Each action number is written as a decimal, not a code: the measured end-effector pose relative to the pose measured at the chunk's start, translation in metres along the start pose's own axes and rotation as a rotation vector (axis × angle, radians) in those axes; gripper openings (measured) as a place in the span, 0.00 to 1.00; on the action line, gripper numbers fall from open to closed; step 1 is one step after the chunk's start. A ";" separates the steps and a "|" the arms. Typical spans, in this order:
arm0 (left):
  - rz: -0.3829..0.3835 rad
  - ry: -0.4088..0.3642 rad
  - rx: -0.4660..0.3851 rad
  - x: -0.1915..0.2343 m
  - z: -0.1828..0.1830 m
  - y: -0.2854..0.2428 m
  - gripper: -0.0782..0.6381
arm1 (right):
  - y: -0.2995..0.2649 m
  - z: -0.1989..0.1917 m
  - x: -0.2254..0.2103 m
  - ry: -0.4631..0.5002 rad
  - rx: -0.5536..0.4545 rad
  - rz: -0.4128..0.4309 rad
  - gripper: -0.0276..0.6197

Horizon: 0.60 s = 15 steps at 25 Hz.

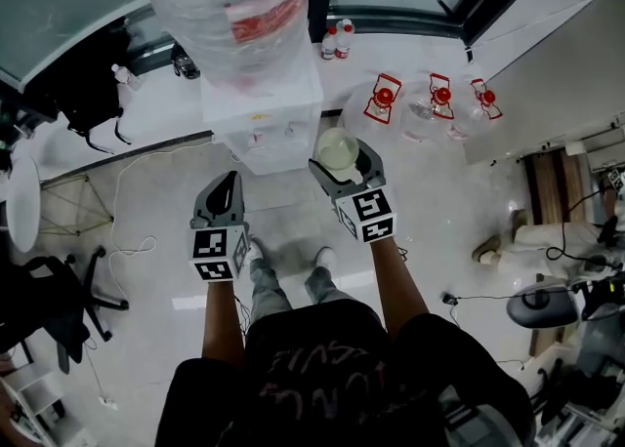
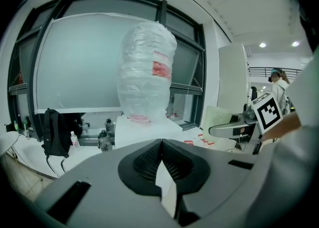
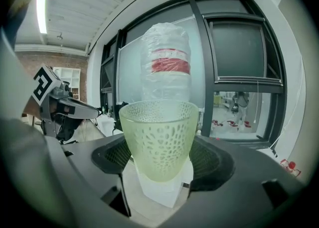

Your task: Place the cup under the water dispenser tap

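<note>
cup (image 3: 159, 140) was gripped upright in the right gripper (image 1: 344, 167), near the water dispenser (image 1: 262, 108) but not yet set under it; the left gripper (image 1: 227, 193) was closed and empty. placing it there was left to do.

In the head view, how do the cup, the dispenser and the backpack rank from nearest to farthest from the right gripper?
1. Cup, between the right gripper jaws.
2. Dispenser, just ahead, to its left.
3. Backpack, far left, by the window.
</note>
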<state>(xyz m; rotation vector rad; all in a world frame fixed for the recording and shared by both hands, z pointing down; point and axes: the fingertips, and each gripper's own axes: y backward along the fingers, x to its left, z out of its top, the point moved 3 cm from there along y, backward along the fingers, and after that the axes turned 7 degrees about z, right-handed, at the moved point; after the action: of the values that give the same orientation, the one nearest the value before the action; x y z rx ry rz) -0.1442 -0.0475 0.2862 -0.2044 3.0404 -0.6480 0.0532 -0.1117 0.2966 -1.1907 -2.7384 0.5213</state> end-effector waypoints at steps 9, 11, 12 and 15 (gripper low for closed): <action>-0.035 -0.031 0.010 0.019 -0.011 -0.026 0.12 | -0.029 -0.018 0.007 -0.010 0.022 -0.008 0.61; -0.038 -0.007 0.006 0.022 -0.015 -0.033 0.12 | -0.034 -0.024 0.007 -0.008 0.034 -0.003 0.61; -0.039 0.004 0.008 0.023 -0.019 -0.036 0.12 | -0.037 -0.028 0.007 -0.004 0.042 0.000 0.61; -0.042 0.006 0.020 0.023 -0.031 -0.045 0.12 | -0.044 -0.038 0.005 -0.017 0.050 -0.001 0.61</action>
<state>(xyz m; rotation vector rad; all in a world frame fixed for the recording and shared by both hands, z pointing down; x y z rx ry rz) -0.1635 -0.0790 0.3332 -0.2669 3.0416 -0.6825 0.0283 -0.1255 0.3469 -1.1794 -2.7227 0.5980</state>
